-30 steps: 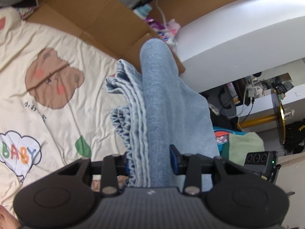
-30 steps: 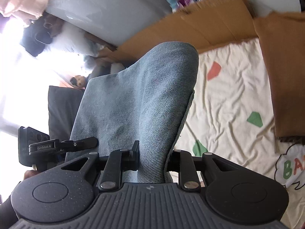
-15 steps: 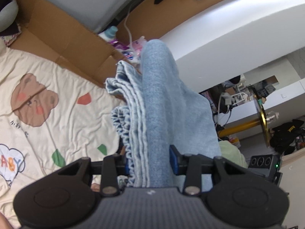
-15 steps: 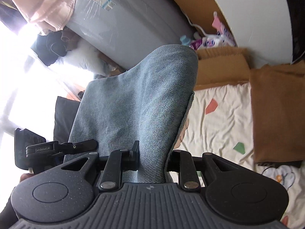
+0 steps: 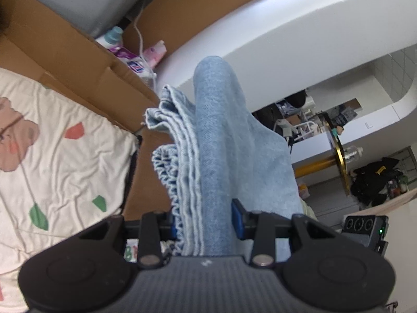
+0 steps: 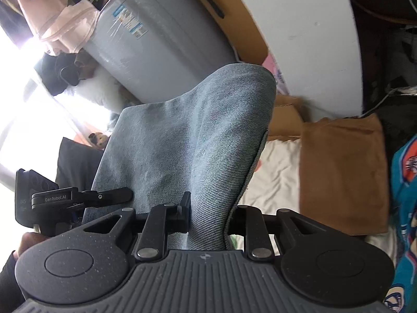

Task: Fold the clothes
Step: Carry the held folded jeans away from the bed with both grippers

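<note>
Now both tongs (image 5: 206, 221) (image 6: 208, 212) pinch pale-blue denim jeans (image 5: 219, 140), bunched, hem frayed.

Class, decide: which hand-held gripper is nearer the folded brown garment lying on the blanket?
Right. The right hand-held gripper, clamping the denim, has the brown garment beside it; the left hand-held gripper view doesn't show it.

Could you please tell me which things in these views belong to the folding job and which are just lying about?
Part of the job:
- denim garment, clamped in both grippers
- left gripper
- right gripper
- printed blanket beneath

Just lying about:
- cardboard
- brown cloth
- bottle
- grey appliance
</note>
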`<state>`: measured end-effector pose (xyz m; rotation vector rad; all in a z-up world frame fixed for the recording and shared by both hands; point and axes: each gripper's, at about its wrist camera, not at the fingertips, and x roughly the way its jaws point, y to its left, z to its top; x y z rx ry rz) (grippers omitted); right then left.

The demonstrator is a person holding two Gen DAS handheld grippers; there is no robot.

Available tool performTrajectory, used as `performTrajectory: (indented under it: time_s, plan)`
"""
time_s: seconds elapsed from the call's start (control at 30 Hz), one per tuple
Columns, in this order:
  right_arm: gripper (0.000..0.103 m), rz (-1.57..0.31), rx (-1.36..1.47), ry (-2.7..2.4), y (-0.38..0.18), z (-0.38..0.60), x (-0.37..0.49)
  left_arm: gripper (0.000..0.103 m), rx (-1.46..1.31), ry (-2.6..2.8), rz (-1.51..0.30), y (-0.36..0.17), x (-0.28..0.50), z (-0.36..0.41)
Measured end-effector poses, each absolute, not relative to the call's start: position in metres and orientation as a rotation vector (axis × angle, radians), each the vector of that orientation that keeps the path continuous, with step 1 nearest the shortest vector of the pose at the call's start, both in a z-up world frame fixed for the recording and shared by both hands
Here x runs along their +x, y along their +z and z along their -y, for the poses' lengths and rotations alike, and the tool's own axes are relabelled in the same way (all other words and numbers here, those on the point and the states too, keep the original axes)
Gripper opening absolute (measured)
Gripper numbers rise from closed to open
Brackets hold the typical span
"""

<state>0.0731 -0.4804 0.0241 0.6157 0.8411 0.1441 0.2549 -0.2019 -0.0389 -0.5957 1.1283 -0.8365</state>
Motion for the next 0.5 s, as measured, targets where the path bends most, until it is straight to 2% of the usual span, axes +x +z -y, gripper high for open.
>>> performTrajectory:
  time_s: [0.5]
  plan:
    - [0.022, -0.835, 0.58, 0.045, -0.027, 0.542, 0.087, 0.04, -0.631, -0.917, -1.158, -0.105, 0.293, 0.276]
